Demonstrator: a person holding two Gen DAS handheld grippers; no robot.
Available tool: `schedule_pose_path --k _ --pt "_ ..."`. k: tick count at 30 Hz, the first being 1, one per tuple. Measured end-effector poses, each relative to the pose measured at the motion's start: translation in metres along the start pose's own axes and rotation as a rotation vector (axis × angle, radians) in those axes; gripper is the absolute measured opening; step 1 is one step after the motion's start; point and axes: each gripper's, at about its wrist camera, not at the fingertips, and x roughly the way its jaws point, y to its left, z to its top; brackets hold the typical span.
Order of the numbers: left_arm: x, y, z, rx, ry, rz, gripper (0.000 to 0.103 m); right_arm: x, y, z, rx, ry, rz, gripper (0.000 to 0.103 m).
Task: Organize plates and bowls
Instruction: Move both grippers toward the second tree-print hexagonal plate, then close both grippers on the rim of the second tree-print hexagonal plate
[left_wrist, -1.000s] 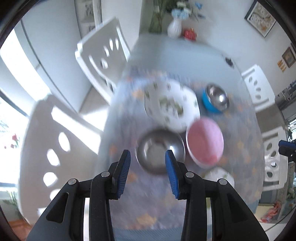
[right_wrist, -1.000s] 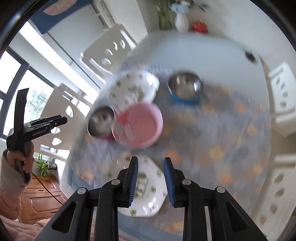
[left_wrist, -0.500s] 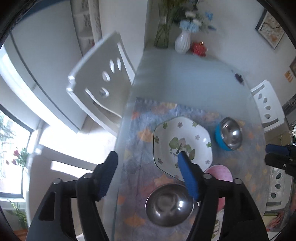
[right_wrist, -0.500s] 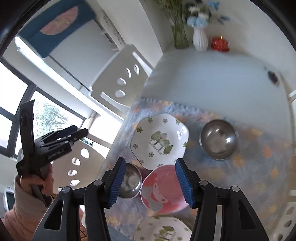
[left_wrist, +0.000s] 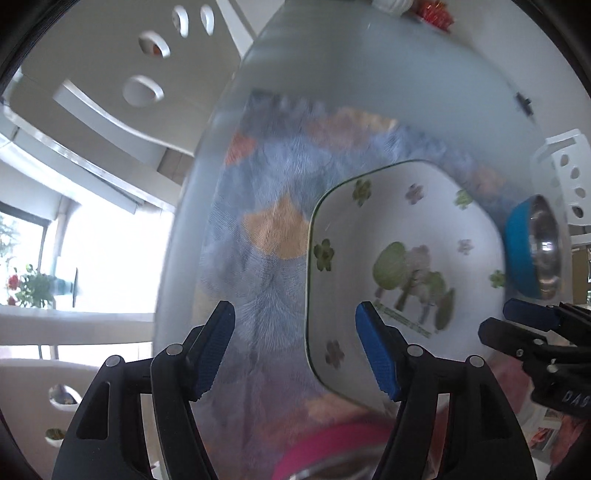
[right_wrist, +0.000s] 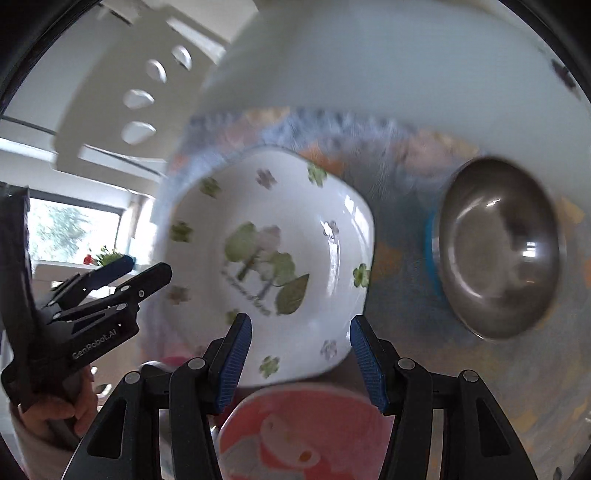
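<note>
Left wrist view: left gripper (left_wrist: 295, 347) jaws wide, empty, above the patterned cloth (left_wrist: 266, 236); glossy white hexagonal plate (left_wrist: 402, 266) with tree print lies mid-cloth, steel bowl (left_wrist: 543, 247) in blue shell beside its right edge. Right wrist view: right gripper (right_wrist: 301, 360) jaws wide, empty, over the plate's (right_wrist: 266, 254) near edge; pink cartoon bowl (right_wrist: 303, 435) just nearer, steel bowl (right_wrist: 498, 247) right, all blurred.
</note>
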Motion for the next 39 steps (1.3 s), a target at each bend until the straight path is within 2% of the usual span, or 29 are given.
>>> schedule_pose_path --k 3,6,11,14,15,18,21,23,26,30,36,39 --pt "0.016 -0.002 0.002 0.003 0.024 0.031 0.068 0.014 0.004 0.007 -0.02 -0.004 0.005 0.052" --pt "0.02 -0.002 0.001 0.003 0.026 -0.008 0.068 0.023 0.014 0.008 -0.062 0.011 -0.031 0.052" --pt "0.015 -0.001 0.0 0.001 0.014 -0.03 0.066 -0.008 0.006 0.003 -0.015 -0.099 -0.007 0.053" --pt "0.014 -0.002 0.003 0.007 0.006 -0.034 0.066 -0.026 -0.011 -0.001 0.039 -0.159 -0.027 0.058" --pt "0.015 -0.004 0.003 0.01 0.01 -0.022 0.066 -0.024 -0.014 -0.001 0.046 -0.148 -0.026 0.063" --pt "0.017 -0.01 0.005 0.015 0.008 -0.002 0.068 -0.008 -0.021 0.003 0.062 -0.088 0.008 0.064" --pt "0.016 -0.017 0.003 0.038 0.001 0.005 0.069 0.009 -0.018 0.008 0.051 -0.058 -0.022 0.064" --pt "0.016 -0.016 0.003 0.038 -0.006 -0.01 0.071 0.019 -0.014 0.011 0.035 -0.048 -0.009 0.064" --pt "0.018 -0.01 0.005 0.026 -0.015 -0.017 0.076 0.034 -0.01 0.014 0.017 -0.041 -0.003 0.063" --pt "0.02 -0.007 0.006 0.002 -0.026 -0.034 0.076 0.044 -0.01 0.013 0.027 -0.06 0.02 0.063" --pt "0.019 -0.011 0.003 0.008 -0.039 -0.03 0.078 0.047 -0.004 0.016 -0.001 -0.08 -0.002 0.063" --pt "0.02 -0.01 0.0 0.008 -0.047 -0.025 0.079 0.049 0.0 0.017 -0.027 -0.084 -0.024 0.058"
